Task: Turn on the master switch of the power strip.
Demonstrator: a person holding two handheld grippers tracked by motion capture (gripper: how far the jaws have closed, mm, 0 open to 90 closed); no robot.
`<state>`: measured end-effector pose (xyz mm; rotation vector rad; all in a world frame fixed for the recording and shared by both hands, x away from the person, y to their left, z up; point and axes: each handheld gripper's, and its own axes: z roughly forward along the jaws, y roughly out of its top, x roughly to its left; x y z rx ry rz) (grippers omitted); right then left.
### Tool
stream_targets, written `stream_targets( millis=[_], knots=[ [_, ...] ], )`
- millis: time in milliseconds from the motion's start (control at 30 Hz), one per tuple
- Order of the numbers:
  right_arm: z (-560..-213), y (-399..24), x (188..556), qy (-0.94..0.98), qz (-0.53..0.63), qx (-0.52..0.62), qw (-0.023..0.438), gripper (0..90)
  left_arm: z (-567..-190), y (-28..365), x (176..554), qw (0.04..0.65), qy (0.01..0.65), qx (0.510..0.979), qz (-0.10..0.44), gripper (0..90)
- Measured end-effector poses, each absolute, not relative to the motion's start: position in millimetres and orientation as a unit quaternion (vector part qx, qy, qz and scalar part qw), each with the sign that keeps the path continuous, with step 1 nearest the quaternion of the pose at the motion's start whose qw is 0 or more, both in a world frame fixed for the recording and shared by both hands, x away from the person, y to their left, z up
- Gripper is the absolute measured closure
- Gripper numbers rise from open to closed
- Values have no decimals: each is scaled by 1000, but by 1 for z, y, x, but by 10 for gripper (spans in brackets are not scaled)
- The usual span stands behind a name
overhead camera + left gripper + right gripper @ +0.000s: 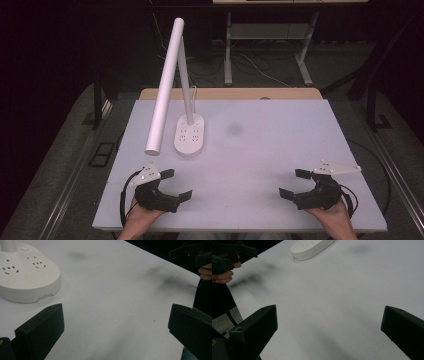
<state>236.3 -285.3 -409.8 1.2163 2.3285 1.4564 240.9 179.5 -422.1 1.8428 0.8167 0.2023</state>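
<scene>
The black left gripper (174, 185) and black right gripper (293, 183), each with its 2 jaws spread wide and empty, sit low at the near edge of the white rectangular table (280, 135), while the white desk lamp with an oval socket base (189, 134) stands far left.

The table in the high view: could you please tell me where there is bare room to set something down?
The table is bare across its middle and whole right half, from the lamp base to the right edge, save a faint smudge. The front strip between the left gripper and right gripper is free too. The left rear is crowded by the lamp's tilted head.
</scene>
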Motion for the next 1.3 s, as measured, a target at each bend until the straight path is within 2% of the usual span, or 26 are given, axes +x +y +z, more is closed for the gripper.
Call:
stream_targets(
  millis=[733,1300],
  knots=[
    [-413,-282,235,786,472,396,57,3,-422,180,241,523,346,776,74,0],
    [-416,-280,236,790,465,397,52,3,-416,174,252,495,330,802,50,0]
  ],
)
